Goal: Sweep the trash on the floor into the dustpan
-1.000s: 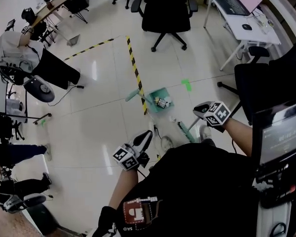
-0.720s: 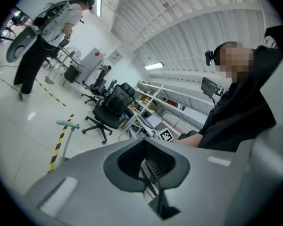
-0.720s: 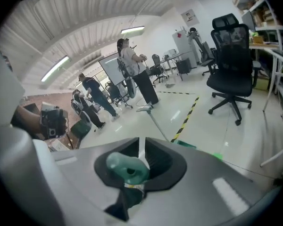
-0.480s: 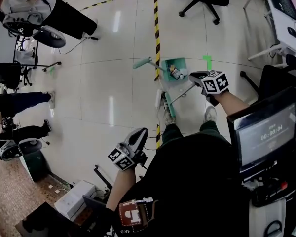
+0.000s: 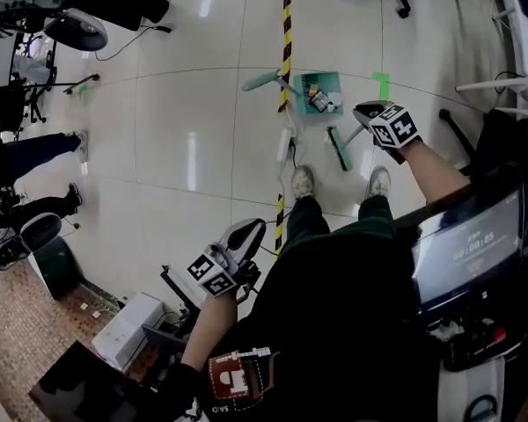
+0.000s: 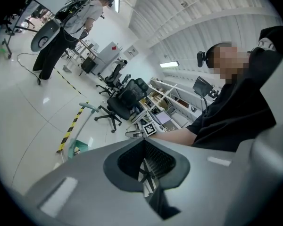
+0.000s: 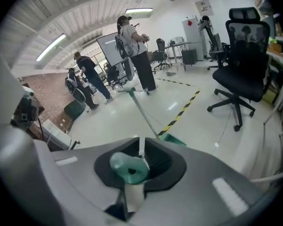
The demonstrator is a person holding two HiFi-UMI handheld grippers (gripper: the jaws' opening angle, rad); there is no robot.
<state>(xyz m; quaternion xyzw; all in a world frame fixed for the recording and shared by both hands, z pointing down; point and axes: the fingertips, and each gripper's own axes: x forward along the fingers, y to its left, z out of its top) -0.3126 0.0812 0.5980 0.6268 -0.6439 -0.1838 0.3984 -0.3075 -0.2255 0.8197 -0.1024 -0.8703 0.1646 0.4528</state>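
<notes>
- Right gripper point(image 5: 367, 112) point(image 7: 132, 166): clamped on the broom point(image 5: 338, 149) handle; the teal end cap point(image 7: 129, 168) sits between its jaws.
- Broom head on the floor, at 5 o'clock of the dustpan point(image 5: 327, 83), just beside it and not touching.
- Dustpan stands on the floor at 12 o'clock from the person's shoes point(image 5: 302, 181), beside the yellow-black tape point(image 5: 287, 16); its long handle point(image 5: 262, 80) points to 10 o'clock.
- Trash point(image 5: 318, 100) lies inside the dustpan.
- Left gripper point(image 5: 249, 233) point(image 6: 146, 166): jaws nearly together, only a sliver between them, holding nothing; held low at 7 o'clock, well apart from the dustpan.
</notes>
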